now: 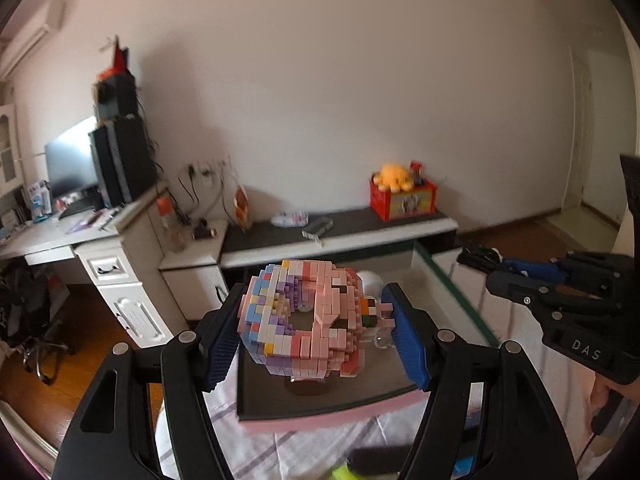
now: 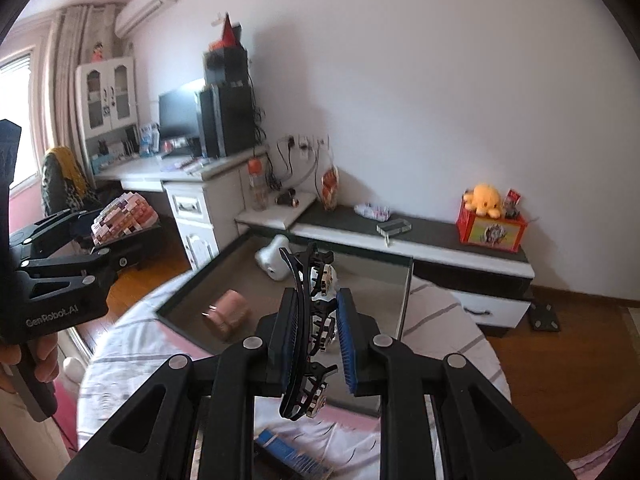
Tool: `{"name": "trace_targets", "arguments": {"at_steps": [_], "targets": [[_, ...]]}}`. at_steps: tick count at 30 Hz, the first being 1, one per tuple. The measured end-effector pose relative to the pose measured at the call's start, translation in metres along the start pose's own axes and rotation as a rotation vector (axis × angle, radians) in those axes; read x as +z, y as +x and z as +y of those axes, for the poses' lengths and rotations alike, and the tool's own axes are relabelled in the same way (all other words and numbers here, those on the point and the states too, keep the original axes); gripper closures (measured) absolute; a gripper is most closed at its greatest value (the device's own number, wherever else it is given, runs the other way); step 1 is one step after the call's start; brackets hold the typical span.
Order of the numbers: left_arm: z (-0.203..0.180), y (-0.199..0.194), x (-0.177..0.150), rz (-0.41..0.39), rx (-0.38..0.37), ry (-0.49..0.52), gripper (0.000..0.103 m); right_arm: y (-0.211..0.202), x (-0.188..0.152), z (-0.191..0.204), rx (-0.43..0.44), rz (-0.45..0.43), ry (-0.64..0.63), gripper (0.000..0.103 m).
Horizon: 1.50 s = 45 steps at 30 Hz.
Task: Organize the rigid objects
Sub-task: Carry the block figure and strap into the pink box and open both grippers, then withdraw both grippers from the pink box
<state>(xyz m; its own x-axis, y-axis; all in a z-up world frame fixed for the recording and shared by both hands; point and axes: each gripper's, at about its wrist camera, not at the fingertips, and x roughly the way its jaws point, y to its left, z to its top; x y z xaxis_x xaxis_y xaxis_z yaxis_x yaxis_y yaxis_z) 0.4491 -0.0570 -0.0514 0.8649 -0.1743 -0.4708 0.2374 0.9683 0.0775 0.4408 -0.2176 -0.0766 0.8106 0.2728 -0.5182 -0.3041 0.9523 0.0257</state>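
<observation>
A pink, purple and blue brick-built ring model point(image 1: 308, 320) is clamped between the blue pads of my left gripper point(image 1: 315, 300), in the air over a dark glass-walled tray point(image 1: 320, 404) on the striped bedspread. The right wrist view shows the same model point(image 2: 120, 216) at the far left, in the left gripper point(image 2: 80, 232). My right gripper point(image 2: 318, 304) is shut on a black hair claw clip point(image 2: 298, 320), which stands upright between its pads. The right gripper point(image 1: 520, 280) also shows at the right of the left wrist view, beside the left one.
Inside the tray point(image 2: 404, 300) lie a small pink bag point(image 2: 226, 314) and a white object point(image 2: 274, 260). Behind it runs a low cabinet point(image 2: 440, 240) with a red box point(image 2: 492, 230) and a yellow plush toy. A white desk point(image 2: 192, 176) with a monitor stands at the left.
</observation>
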Motion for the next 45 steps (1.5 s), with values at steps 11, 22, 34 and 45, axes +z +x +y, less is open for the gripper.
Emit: {"name": "trace_targets", "arguments": {"at_steps": [11,22,34,45], "targets": [[-0.021,0.114,-0.033,0.255,-0.032,0.038,0.034,0.093,-0.021,-0.025,-0.007,0.216,0.022,0.083],[-0.018,0.11,-0.038,0.265,-0.027,0.015,0.015,0.094,-0.025,-0.03,-0.049,0.227,0.044,0.052],[0.005,-0.043,-0.036,-0.039,0.071,-0.071,0.0,-0.021,-0.017,0.016,-0.068,-0.003,-0.001,0.014],[0.01,-0.15,-0.084,-0.112,0.149,-0.1,0.0,-0.108,-0.053,0.061,-0.104,-0.139,-0.025,0.0]]}}
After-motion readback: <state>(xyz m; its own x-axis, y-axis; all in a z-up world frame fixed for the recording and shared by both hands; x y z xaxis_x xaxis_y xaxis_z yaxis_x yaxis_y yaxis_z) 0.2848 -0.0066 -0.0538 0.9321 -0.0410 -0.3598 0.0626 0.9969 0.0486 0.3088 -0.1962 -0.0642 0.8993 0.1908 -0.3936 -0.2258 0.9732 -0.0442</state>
